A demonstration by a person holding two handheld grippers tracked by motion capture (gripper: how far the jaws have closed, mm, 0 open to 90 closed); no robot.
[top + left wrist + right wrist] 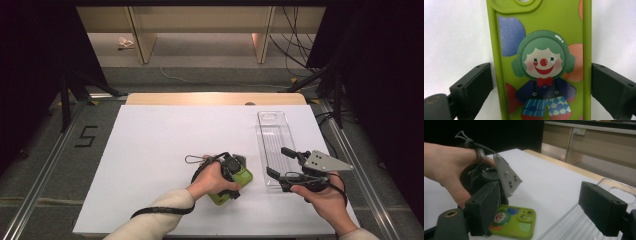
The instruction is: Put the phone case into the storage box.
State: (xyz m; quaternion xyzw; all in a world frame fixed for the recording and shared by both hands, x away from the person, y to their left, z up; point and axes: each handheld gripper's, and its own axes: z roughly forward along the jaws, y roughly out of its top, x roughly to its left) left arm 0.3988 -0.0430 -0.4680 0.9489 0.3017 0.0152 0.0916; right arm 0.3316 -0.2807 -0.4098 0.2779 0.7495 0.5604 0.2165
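The left hand-held gripper (239, 176) straddles the lime-green clown-printed silicone phone case (541, 60) lying on the white counter (160, 145), jaws released, lined up to grasp its long edges.

Phone case (541, 60): lime green, lying flat on the white table (454, 32), running up between the two black jaws.
Print: a clown with green hair, red nose, red bow tie and blue checked trousers.
Camera cutout: at the top edge.
Left gripper (541, 87): jaws sit at both long edges; the right touches, the left shows a sliver of gap.
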